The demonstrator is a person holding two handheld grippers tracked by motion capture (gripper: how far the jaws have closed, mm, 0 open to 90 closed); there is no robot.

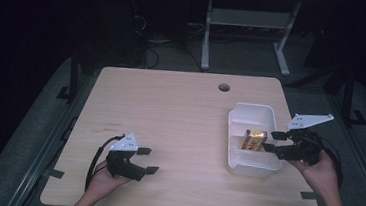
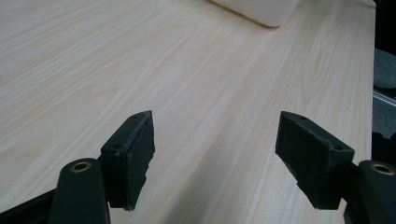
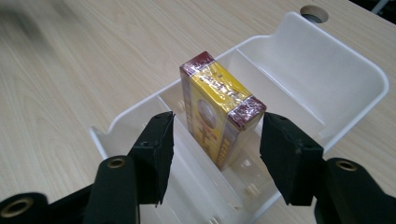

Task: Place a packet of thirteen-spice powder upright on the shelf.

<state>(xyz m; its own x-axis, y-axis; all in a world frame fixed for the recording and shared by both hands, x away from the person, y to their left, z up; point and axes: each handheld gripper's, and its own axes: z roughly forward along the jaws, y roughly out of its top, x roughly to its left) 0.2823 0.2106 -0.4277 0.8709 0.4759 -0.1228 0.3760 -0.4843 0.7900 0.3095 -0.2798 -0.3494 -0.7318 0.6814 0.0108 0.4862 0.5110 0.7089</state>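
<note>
Yellow-and-maroon pack (image 3: 219,109) stands on edge in the middle compartment of the white tray (image 1: 270,113), at the table's right. Right gripper (image 1: 274,141) sits just right of it at the tray's right rim, jaws spread w/ a visible gap on both sides, so nothing is pinched. Pack's long axis runs away from the fingers (image 3: 156,147), dead ahead between them. Left gripper (image 1: 148,160) is well apart at near left, jaws wide open over bare table (image 2: 196,65). Right hand is much the nearer.
</note>
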